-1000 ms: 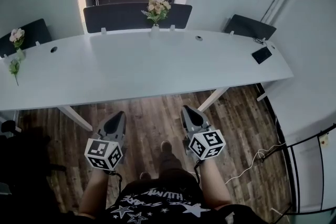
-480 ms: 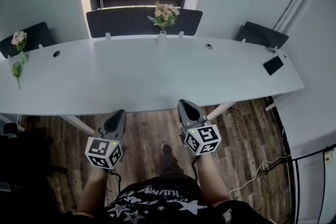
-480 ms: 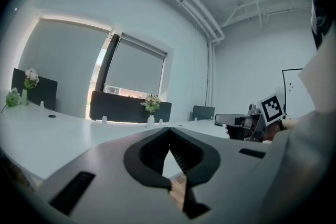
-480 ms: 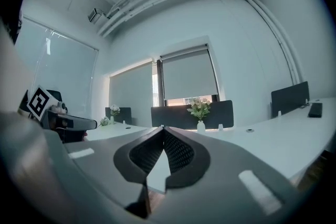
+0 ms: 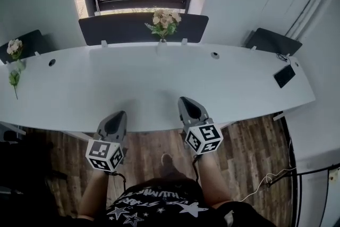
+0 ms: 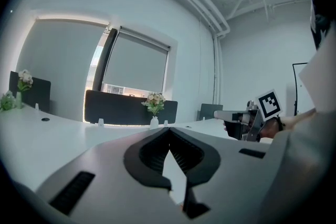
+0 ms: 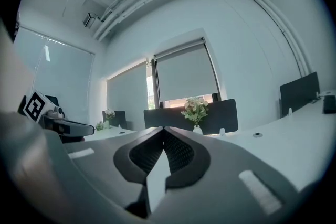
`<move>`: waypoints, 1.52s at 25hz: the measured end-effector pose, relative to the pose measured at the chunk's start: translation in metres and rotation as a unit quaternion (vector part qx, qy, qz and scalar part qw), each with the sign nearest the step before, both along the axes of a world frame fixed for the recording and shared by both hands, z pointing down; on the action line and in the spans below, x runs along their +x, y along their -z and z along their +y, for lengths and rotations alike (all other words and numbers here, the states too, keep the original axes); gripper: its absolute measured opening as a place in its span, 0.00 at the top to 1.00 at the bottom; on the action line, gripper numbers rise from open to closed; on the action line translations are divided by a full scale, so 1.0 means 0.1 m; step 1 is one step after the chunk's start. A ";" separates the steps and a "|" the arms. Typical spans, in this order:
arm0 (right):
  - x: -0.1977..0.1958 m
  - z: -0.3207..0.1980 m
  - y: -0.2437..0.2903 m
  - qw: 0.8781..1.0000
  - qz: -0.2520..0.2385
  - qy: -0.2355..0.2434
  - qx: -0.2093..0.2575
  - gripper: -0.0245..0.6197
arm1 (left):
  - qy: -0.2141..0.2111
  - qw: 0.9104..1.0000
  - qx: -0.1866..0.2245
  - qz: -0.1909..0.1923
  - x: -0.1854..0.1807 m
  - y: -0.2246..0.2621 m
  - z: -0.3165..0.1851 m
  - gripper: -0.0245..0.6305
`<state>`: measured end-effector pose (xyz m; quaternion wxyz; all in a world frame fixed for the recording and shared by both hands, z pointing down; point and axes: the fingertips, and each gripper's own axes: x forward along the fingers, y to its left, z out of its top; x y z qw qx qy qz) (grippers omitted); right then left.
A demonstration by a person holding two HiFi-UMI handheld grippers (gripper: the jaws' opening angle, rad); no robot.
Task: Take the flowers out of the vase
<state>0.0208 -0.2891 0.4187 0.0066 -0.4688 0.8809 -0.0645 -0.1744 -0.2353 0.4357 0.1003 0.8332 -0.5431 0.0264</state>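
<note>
A bunch of pale flowers (image 5: 164, 21) stands in a small white vase (image 5: 161, 48) at the far edge of the long white table (image 5: 106, 87), in front of a dark divider. My left gripper (image 5: 116, 117) and right gripper (image 5: 187, 102) hover side by side at the table's near edge, well short of the vase. Both are shut with nothing between the jaws. The left gripper view shows the flowers (image 6: 154, 102) and vase (image 6: 154, 122) far ahead beyond the closed tips (image 6: 169, 129). In the right gripper view the flowers (image 7: 195, 109) stand past the closed tips (image 7: 164, 129).
A second bunch of flowers (image 5: 13, 48) stands at the table's far left, with a loose green stem (image 5: 14, 80) lying beside it. A black device (image 5: 285, 75) lies at the right end. Dark dividers (image 5: 142, 28) line the far edge under a window.
Both grippers have moved forward, from over the wooden floor to the table's near edge. The table and vase now lie closer in the head view. The jaws stayed shut.
</note>
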 end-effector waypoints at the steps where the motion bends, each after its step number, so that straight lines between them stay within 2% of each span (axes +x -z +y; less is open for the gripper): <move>1: 0.02 -0.09 0.00 1.000 -0.002 0.002 -0.001 0.96 | 0.004 1.000 0.000 0.000 0.02 0.01 -0.08 0.95; 9: 0.22 -0.62 -0.10 1.000 -0.008 0.018 -0.022 0.96 | 0.007 1.000 -0.010 0.002 0.29 0.00 -0.59 0.95; 16: 0.51 -1.11 -0.15 0.999 -0.017 0.025 -0.025 0.96 | 0.021 1.000 -0.003 -0.013 0.59 0.05 -1.09 0.95; 22: 0.57 -1.44 -0.15 0.998 -0.024 0.052 -0.026 0.96 | 0.039 0.999 0.000 -0.031 0.77 0.04 -1.38 0.95; 27: 0.54 -1.58 -0.17 0.997 -0.027 0.065 -0.035 0.96 | 0.043 0.998 -0.001 -0.036 0.86 0.04 -1.46 0.95; 32: 0.45 -1.61 -0.18 0.996 -0.031 0.068 -0.038 0.96 | 0.044 0.998 0.006 -0.037 0.78 0.09 -1.57 0.95; 38: 0.45 -1.68 -0.23 0.997 -0.028 0.048 -0.050 0.96 | 0.014 0.999 -0.002 -0.032 0.82 0.00 -1.82 0.95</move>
